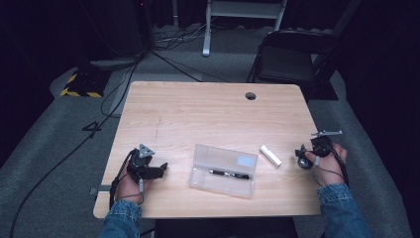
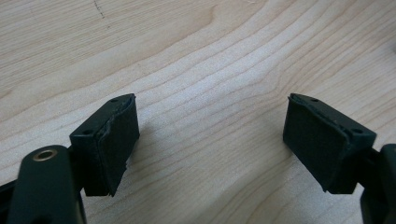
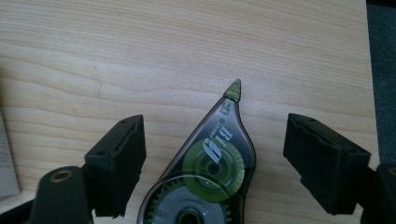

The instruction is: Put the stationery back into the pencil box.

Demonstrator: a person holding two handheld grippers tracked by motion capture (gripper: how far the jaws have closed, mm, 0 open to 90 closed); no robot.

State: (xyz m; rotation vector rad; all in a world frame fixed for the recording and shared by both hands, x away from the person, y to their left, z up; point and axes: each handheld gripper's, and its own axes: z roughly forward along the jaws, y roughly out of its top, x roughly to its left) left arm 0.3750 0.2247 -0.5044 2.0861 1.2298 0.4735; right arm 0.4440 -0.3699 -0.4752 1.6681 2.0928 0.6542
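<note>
The correction tape (image 3: 210, 172) lay on the table (image 1: 198, 109) near its right edge, between the right gripper's (image 3: 215, 123) wide jaws and not yet gripped. A pen (image 1: 229, 173) already sat in the clear case (image 1: 224, 170). The left gripper (image 2: 210, 116) was wide open and empty.

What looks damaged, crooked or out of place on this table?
The pad on one jaw of the left gripper looks ragged and frayed along its edge, as if peeling. Otherwise nothing stands out: the clear case, white stick and correction tape lie flat on the table.
</note>
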